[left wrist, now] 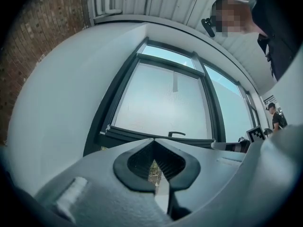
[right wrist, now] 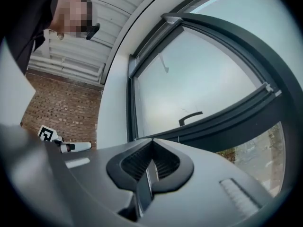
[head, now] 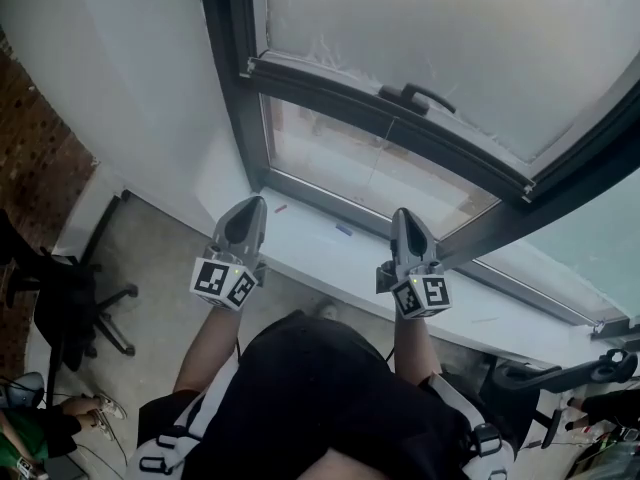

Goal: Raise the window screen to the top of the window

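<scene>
The window screen (head: 440, 38) is a pale frosted sheet in a dark frame. Its dark bottom bar (head: 330, 103) runs slantwise across the window and carries a small black handle (head: 415, 96); clear glass shows below the bar. My left gripper (head: 256, 201) and right gripper (head: 400, 213) hover side by side over the white sill (head: 320, 240), below the bar and apart from it. Both are shut with nothing between the jaws. In the left gripper view the gripper (left wrist: 152, 140) points toward the handle (left wrist: 176, 134). The right gripper (right wrist: 152, 140) sees the handle (right wrist: 190, 117) up and to its right.
A black office chair (head: 75, 303) stands on the floor at the left, beside a brick wall (head: 30, 148). A dark handlebar-like object (head: 570, 371) sits at the lower right. White wall flanks the window's left side. A second pane (head: 590, 238) continues to the right.
</scene>
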The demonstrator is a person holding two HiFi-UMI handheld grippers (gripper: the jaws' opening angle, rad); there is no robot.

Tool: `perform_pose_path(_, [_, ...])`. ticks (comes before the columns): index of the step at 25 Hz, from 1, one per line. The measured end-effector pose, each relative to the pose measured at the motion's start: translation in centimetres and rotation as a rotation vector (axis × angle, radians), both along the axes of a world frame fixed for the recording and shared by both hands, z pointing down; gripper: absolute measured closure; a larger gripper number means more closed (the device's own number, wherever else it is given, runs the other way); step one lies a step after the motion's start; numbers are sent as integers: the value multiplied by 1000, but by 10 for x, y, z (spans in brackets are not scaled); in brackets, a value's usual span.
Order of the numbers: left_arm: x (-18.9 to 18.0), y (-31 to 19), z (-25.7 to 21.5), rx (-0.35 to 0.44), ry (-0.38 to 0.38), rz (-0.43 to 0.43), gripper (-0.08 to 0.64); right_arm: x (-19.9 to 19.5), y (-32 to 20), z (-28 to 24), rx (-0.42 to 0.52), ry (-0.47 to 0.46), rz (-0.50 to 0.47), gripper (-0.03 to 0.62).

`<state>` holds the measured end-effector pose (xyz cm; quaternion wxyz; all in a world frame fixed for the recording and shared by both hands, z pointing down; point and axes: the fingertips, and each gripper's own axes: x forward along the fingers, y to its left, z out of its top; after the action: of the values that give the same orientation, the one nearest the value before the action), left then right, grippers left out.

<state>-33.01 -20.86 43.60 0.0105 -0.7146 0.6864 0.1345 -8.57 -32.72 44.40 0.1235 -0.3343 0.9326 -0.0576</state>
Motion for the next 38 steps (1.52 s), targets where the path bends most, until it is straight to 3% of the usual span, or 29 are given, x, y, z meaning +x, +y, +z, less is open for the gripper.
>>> perform_pose_path(4, [2, -38, -11, 14, -26, 29, 557, -14, -31, -9, 45, 14, -39, 589])
perform_pose_path(11, [20, -108, 3, -32, -22, 112, 557, 5, -76, -8, 32, 22, -3, 589])
perform_pose_path(21, [57, -196, 1, -97, -147, 341, 553, 18, -103, -17, 89, 157, 99, 589])
perform_pose_path(23, [64, -209, 0, -130, -168, 402, 470, 13, -107, -23, 83, 160, 123, 589])
perform_pose_path(26, [80, -227, 3, -170, -307, 486, 430, -3, -113, -25, 116, 239, 126, 575])
perform_pose_path(28, [91, -237, 1, -171, -354, 527, 414, -12, -120, -17, 123, 313, 111, 538])
perform_pose_path(32, [108, -253, -6, -187, -461, 569, 410, -33, -131, -9, 116, 461, 70, 400])
perform_pose_path(38, [107, -282, -6, -210, -857, 512, 411, -57, -150, -13, 253, 730, 90, 350])
